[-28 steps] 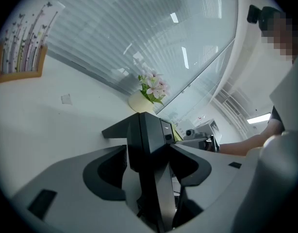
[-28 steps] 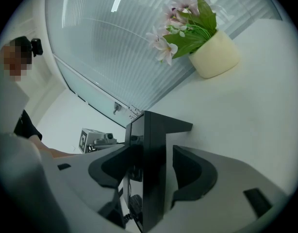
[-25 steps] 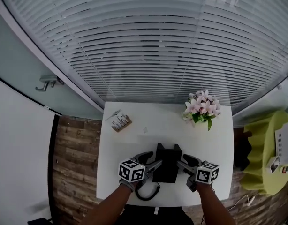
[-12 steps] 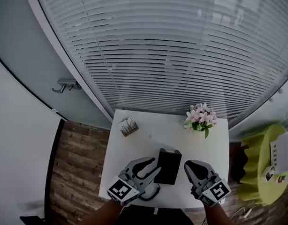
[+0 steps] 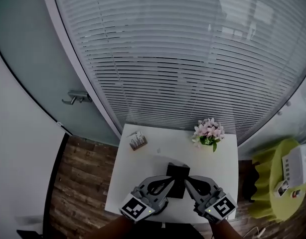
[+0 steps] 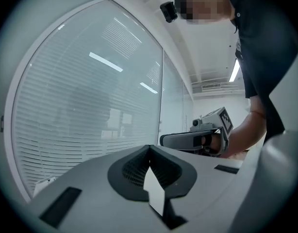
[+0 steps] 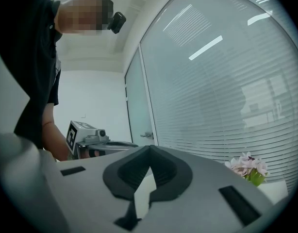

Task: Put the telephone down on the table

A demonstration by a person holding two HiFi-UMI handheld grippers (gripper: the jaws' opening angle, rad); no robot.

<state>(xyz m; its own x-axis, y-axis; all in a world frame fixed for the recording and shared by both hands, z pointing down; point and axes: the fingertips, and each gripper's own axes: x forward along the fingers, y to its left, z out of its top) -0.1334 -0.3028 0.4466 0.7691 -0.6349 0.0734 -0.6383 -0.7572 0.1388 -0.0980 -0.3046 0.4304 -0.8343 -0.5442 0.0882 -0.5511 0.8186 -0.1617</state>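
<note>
Telephone (image 5: 178, 176) lying near-centre on white table (image 5: 138, 178), under left gripper (image 5: 170, 181) and right gripper (image 5: 187, 181), jaws having just been closing, clenching nothing. Pink flowers (image 5: 208, 130) standing far right; small holder (image 5: 137, 141) far left, contents unclear.

Pink flowers (image 5: 208, 131), small card stand (image 5: 137, 141), slatted blinds (image 5: 183, 59), yellow-green stool (image 5: 267, 185), door handle (image 5: 76, 98)

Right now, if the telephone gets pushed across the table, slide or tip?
The telephone sits as a squat black block, so it likely slides rather than tips. The table top looks smooth and white, so probably little drag. It looks rigid; its weight can't be judged from here.
</note>
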